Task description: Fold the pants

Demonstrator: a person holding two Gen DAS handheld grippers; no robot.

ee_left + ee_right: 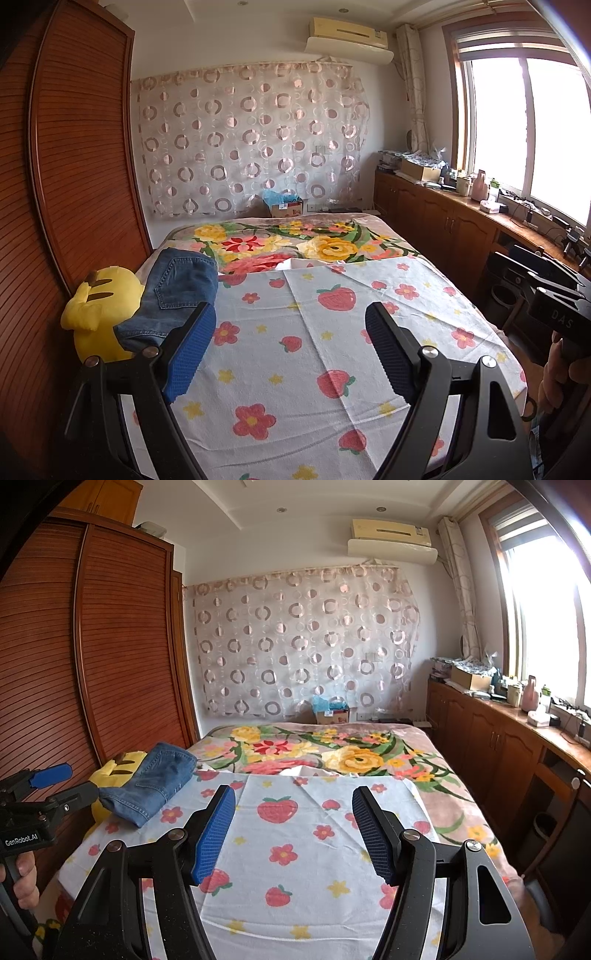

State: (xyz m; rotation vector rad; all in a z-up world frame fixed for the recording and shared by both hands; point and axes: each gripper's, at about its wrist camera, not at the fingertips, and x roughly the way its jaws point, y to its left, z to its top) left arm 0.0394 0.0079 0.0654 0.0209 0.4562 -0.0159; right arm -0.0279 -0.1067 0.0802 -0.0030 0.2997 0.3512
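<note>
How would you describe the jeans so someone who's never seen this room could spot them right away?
Start at the bed beside the tall wooden louvred wardrobe. On the wardrobe side, at the edge of the strawberry-print sheet, lies a yellow plush toy. The jeans are folded and rest partly over that toy: the only blue denim there, with a stitched back pocket showing.

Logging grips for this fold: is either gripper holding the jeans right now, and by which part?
Nothing is held. The left gripper and right gripper are both open over the strawberry sheet; the jeans lie untouched against the yellow plush toy.
</note>
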